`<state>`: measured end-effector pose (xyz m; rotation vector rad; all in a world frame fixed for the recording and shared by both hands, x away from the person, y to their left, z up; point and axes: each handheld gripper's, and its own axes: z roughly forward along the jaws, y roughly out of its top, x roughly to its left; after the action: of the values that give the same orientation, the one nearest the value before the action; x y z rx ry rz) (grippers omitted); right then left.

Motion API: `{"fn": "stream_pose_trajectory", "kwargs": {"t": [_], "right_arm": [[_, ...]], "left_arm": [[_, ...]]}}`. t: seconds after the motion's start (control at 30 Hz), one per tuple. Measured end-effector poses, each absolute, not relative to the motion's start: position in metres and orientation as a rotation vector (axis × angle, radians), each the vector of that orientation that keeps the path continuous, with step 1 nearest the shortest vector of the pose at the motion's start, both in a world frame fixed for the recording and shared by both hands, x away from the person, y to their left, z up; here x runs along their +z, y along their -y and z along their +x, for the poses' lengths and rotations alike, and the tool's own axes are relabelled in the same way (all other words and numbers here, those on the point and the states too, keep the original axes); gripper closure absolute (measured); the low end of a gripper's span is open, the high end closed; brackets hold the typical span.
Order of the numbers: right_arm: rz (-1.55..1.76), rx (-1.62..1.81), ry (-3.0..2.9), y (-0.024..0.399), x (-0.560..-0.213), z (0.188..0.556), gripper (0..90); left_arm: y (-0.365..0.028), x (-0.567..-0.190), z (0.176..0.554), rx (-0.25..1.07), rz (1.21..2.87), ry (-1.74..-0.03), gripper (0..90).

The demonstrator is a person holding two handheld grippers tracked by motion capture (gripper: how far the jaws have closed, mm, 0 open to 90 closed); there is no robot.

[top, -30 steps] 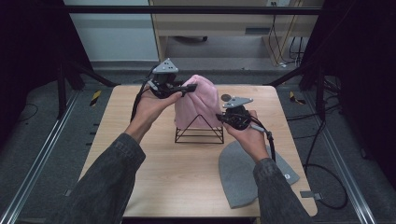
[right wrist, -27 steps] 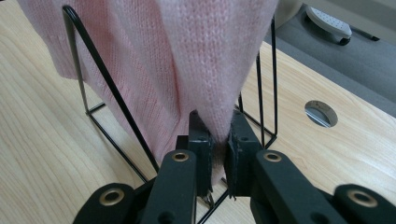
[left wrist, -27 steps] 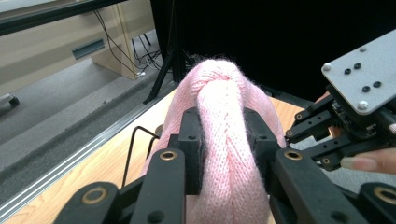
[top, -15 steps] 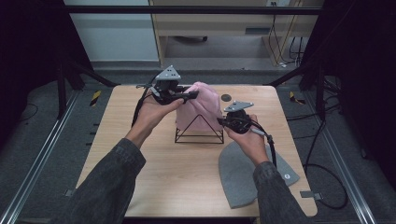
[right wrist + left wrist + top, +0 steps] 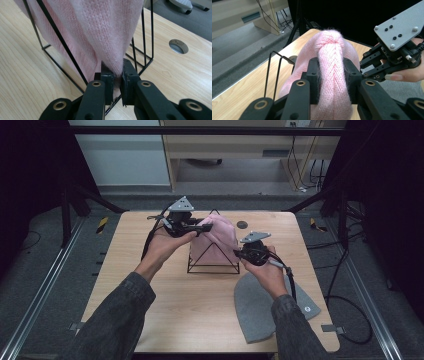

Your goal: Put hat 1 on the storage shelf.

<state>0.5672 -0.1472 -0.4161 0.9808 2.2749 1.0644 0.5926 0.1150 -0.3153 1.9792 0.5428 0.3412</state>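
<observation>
Between left fingers (image 5: 313,82): pink hat (image 5: 332,65) fold | right fingers (image 5: 107,82): hem pinched

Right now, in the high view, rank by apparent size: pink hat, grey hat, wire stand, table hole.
1. Grey hat.
2. Wire stand and pink hat: look alike, and they overlap, so unranked.
3. Table hole, clearly smallest.

Lab: railed test table (image 5: 165,295), trailing cables (image 5: 305,150)

Grey carpeted floor (image 5: 55,265), pale wooden desk (image 5: 240,145) behind, black cables (image 5: 300,155), dim room
</observation>
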Motion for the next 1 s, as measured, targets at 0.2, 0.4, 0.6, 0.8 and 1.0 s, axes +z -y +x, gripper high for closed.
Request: {"fn": "stream_pose_trajectory", "kwargs": {"t": [0.2,0.4,0.6,0.8,1.0], "right_arm": [[1.0,1.044,-2.29,0.148,-0.423,0.57,82.6],[1.013,1.034,-2.299,0.149,-0.428,0.571,82.5],[1.015,1.031,-2.31,0.149,-0.431,0.572,82.4],[1.018,1.021,-2.318,0.149,-0.432,0.571,76.9],[1.014,0.976,-2.319,0.159,-0.426,0.561,59.4]], "left_arm": [[-0.112,-0.322,0.596,0.344,1.996,-0.558,70.6],[-0.11,-0.326,0.599,0.339,2.001,-0.573,70.3],[-0.111,-0.33,0.599,0.332,2.002,-0.581,70.4],[-0.112,-0.333,0.598,0.325,1.997,-0.591,70.5],[-0.111,-0.335,0.598,0.33,2.005,-0.593,70.2]]}}
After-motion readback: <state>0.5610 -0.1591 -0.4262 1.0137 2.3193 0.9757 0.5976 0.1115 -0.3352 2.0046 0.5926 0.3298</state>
